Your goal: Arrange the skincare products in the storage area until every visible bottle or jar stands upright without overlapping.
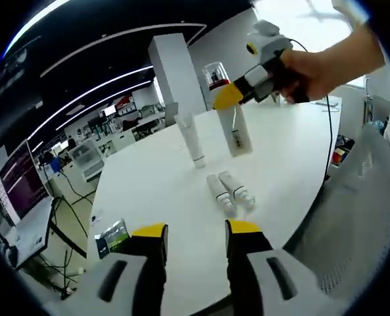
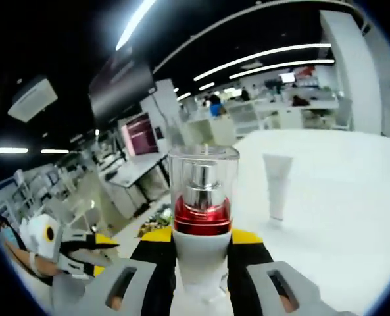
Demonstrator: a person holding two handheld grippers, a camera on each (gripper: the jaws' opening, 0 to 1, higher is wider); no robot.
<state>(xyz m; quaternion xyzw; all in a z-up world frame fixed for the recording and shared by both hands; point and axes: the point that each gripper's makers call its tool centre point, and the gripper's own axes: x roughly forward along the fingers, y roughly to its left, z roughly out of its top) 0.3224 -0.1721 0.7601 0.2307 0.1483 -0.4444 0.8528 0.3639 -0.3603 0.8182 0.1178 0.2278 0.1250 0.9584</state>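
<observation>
Pump bottle (image 2: pixel 202 217), red collar, clear cap: clenched between the jaws of the right gripper (image 2: pixel 201 242), carried upright above the white table (image 1: pixel 181 191). White tube (image 1: pixel 192 139): standing on its cap near the table's middle. Two small bottles (image 1: pixel 230 191): lying flat, side by side, touching. Left gripper (image 1: pixel 196 232): released, jaws parted, hovering at the table's near edge. Risk: the carried bottle may topple if set down tilted, or knock the nearby tube.

Pump bottle (image 2: pixel 201 217) base (behind jaws) hidden
</observation>
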